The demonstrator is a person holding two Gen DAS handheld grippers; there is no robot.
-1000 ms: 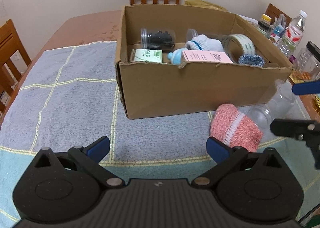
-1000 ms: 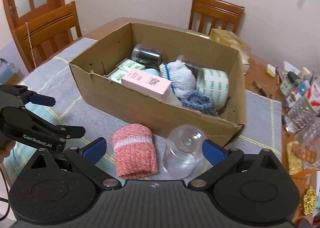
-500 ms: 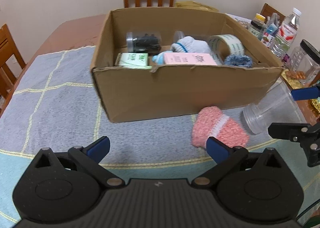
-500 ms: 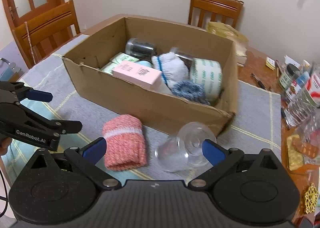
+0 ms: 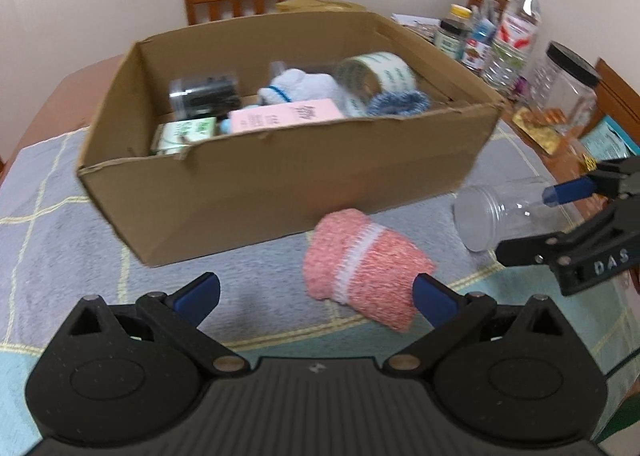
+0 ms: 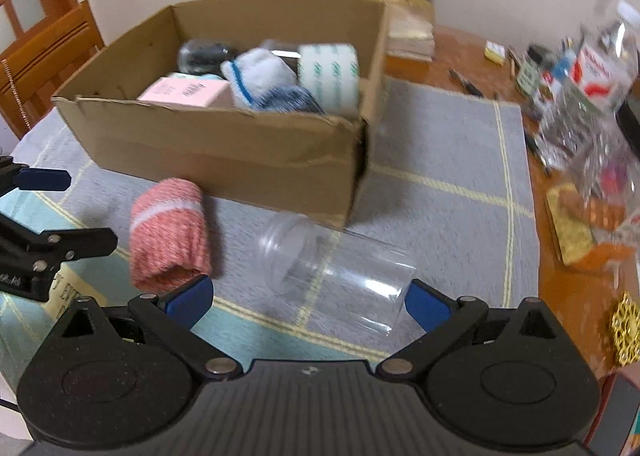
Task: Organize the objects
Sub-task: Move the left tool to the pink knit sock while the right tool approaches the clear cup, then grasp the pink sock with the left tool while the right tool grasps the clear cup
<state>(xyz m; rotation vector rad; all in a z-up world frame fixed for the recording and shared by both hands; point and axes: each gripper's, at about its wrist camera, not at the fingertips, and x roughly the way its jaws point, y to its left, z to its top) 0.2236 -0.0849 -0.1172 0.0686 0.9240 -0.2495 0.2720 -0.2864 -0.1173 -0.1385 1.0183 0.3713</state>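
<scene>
Beside the box (image 6: 224,160), sock (image 6: 168,232) apparently touches it.

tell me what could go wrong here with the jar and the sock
The clear jar lies on its side on the cloth, so it may roll away as the open right tool closes on it. The pink sock is soft and could slip from the open left tool. Both tools are close together and may collide.

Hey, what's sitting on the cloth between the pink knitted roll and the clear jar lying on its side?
Nothing. The right wrist view shows only bare grey cloth between the pink knitted roll and the clear jar.
</scene>
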